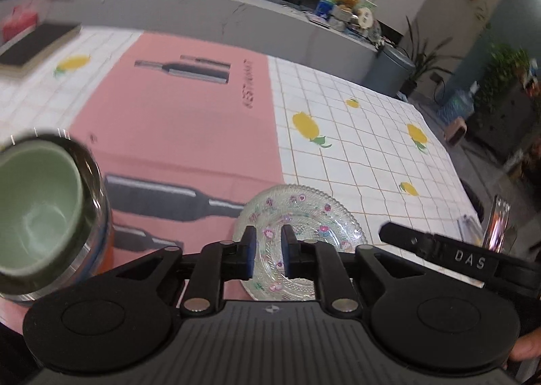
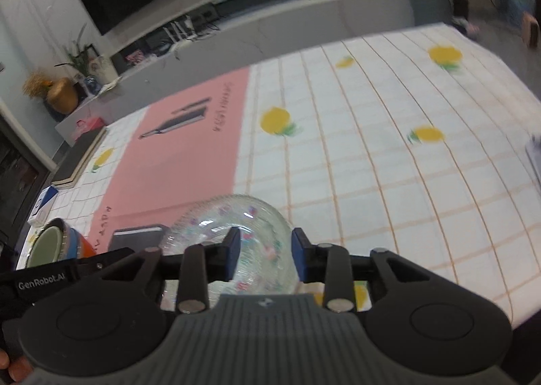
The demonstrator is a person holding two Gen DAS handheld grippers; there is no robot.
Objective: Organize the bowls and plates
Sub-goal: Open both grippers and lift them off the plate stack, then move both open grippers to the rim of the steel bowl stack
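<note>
A clear glass plate [image 1: 306,216] with small pink flowers lies on the table, half on the pink mat. My left gripper [image 1: 268,254] hangs just above its near part, jaws a little apart, holding nothing. A green bowl [image 1: 32,209] sits nested in a stack of bowls at the left. In the right wrist view the same glass plate [image 2: 216,226] lies under my right gripper [image 2: 267,258], which is open and empty. The bowl stack [image 2: 50,246] shows at the lower left there.
A pink mat [image 1: 175,121] lies on the white lemon-print tablecloth [image 1: 365,134]. A dark book [image 1: 33,43] lies at the far left. The other gripper's arm [image 1: 449,256] reaches in at the right. A clear object [image 1: 497,224] stands by the right edge.
</note>
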